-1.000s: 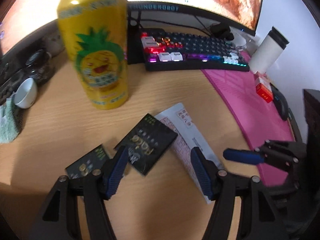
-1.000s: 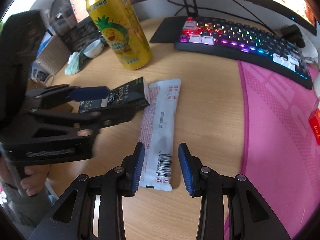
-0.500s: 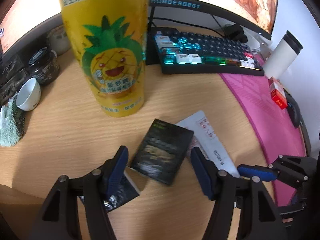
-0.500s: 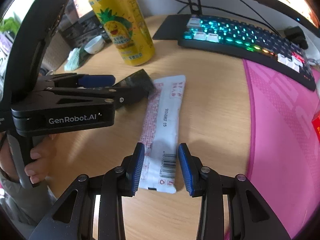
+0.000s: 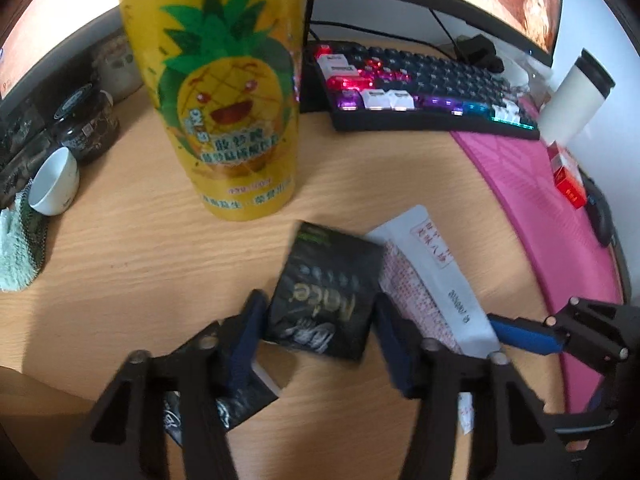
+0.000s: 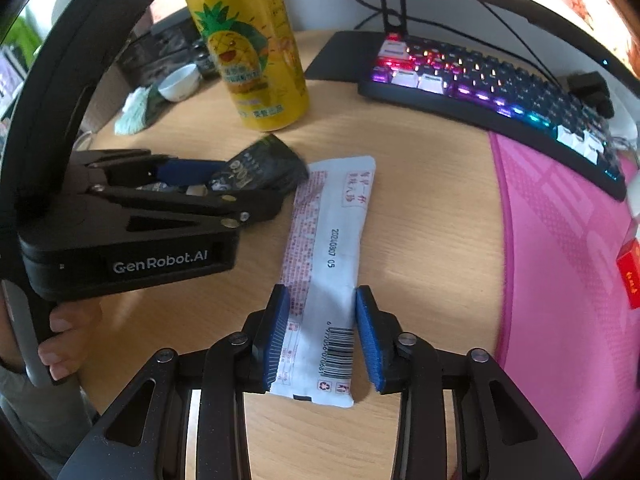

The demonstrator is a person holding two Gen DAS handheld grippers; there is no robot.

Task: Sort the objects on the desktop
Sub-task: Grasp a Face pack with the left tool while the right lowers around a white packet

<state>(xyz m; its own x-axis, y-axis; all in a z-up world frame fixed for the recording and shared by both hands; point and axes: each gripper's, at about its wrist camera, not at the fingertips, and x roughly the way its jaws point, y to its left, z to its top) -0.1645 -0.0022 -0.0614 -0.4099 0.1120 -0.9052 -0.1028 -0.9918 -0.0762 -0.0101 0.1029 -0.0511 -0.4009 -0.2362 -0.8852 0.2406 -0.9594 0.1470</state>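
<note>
A black sachet (image 5: pixel 324 300) lies between the fingers of my left gripper (image 5: pixel 320 328). Its jaws are closing, and the pads stand right at the sachet's side edges. A second black sachet (image 5: pixel 240 404) lies partly hidden under the left finger. Beside them lies a long white packet (image 6: pixel 332 232) with a barcode, flat on the wooden desk (image 6: pixel 432 208). My right gripper (image 6: pixel 320 332) straddles the packet's near end, its jaws also closing, with a sliver of gap at the right pad. The right wrist view shows the black sachet (image 6: pixel 260 168) tilted between the left gripper's fingers.
A tall yellow pineapple can (image 5: pixel 224 92) stands just beyond the sachets. Behind are a lit keyboard (image 5: pixel 420 92) and a monitor. A pink mat (image 6: pixel 560 260) covers the right side, with a red box (image 5: pixel 568 184) and a white tumbler (image 5: pixel 576 96). A white cup (image 5: pixel 56 188) sits far left.
My left gripper's jaws have narrowed from wide apart to the black sachet's edges, and the sachet has turned and shifted. The right jaws have narrowed slightly around the white packet.
</note>
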